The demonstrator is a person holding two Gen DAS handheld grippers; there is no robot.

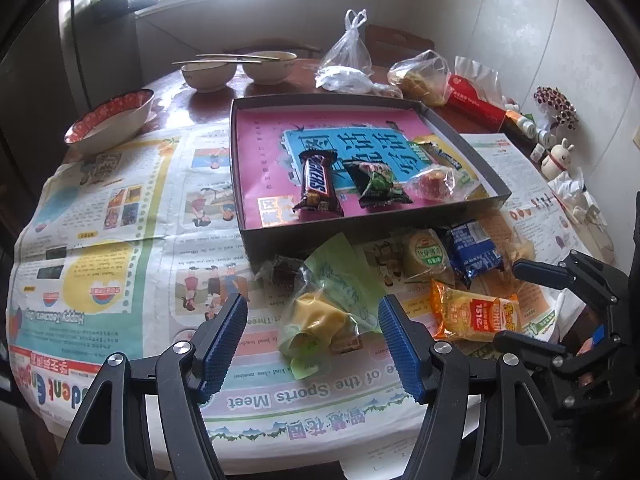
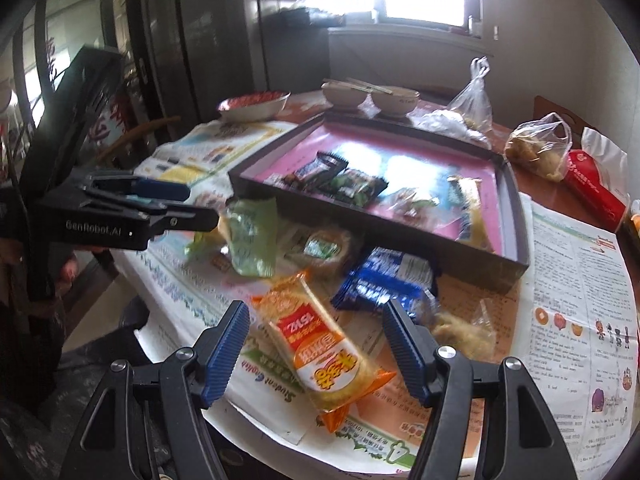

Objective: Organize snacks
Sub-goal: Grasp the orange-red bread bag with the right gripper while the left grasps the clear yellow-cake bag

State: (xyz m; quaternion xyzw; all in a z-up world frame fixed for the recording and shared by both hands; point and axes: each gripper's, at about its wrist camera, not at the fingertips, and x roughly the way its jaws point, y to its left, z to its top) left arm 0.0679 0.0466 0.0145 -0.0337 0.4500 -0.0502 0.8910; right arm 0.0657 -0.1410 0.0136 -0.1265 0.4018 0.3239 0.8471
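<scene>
On the newspaper-covered round table, through the left wrist camera, I see my left gripper with its blue-padded tongs spread wide apart, gripping nothing. Between them lies a clear green-tinted plastic wrapper with a yellow pastry inside, resting on the paper and touching neither pad. Just beyond it stands the shallow dark cardboard box with a pink printed liner. Inside the box I count a brown Snickers bar, a green-and-black crinkled packet, a clear-wrapped pinkish sweet and a yellow-and-dark strip packet near the far right corner. In front of the box, to the right, lie a round cake in a clear wrapper with a green label, a blue foil packet and an orange-and-yellow cracker packet. My right gripper shows at the right edge, its tongs apart.

From the right wrist camera, my right gripper is likewise open, the orange-and-yellow cracker packet lying on the newspaper between its tongs, unclamped. The blue foil packet sits just behind it, against the box's near wall. My left gripper shows at the left, near the green-tinted wrapper.
</scene>
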